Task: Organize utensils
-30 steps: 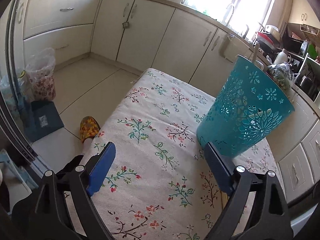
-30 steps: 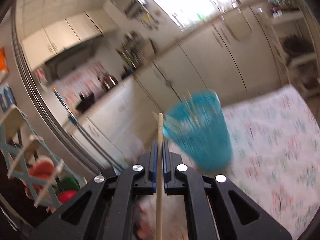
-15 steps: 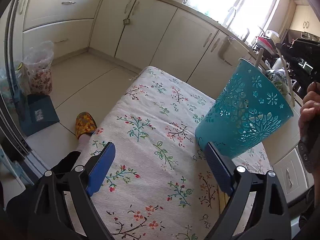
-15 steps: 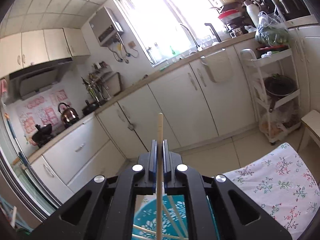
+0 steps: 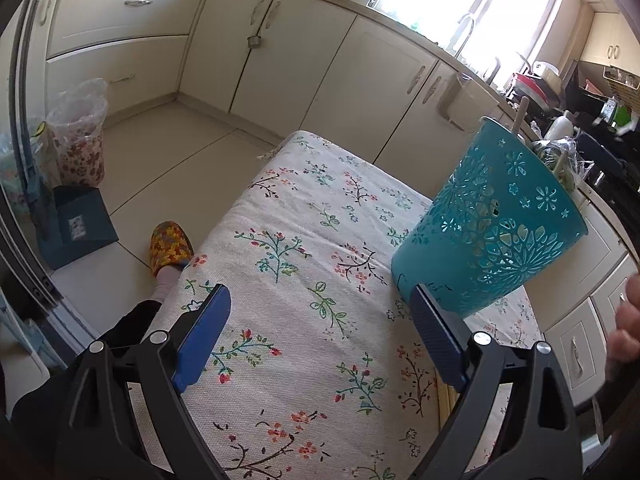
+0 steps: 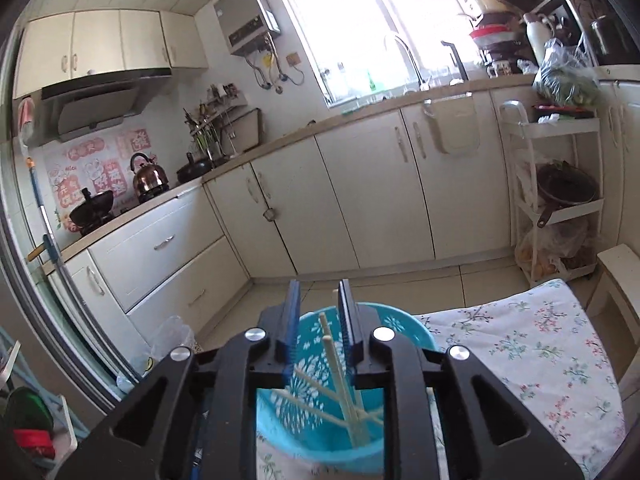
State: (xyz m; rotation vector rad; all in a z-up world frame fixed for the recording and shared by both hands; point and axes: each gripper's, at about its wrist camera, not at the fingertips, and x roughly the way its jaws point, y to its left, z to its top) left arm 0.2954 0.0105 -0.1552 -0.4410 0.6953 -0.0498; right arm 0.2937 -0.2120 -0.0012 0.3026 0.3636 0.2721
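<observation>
Right wrist view showed the right gripper (image 6: 318, 304) poised directly above the teal basket (image 6: 400, 326), its blue pads parted by a narrow gap. Its jaws had just been opening, and nothing was clamped between them; one chopstick (image 6: 340, 372) leaned loose inside the basket, seen through the gap at 6 o'clock, apart from either pad. More wooden chopsticks (image 6: 308, 400) lay crossed lower in the basket, their ends against its wall. The basket stood on the floral tablecloth (image 6: 520, 360), which spread away toward 4 o'clock.

Left wrist view showed the left gripper (image 5: 320, 336) spread wide with nothing between the pads, hanging over the cloth. The right-hand pad (image 5: 436, 340) sat just beside the foot of the basket at 2 o'clock; whether it touched the plastic could not be told. Two stick tips (image 5: 520, 114) poked above the rim at 1 o'clock. A few more chopsticks (image 5: 446, 400) lay on the table edge under that pad, near 4 o'clock. At 3 o'clock, part of the person's hand (image 5: 626, 328) entered the frame. A yellow slipper (image 5: 170, 244) rested on the floor at 9 o'clock.
</observation>
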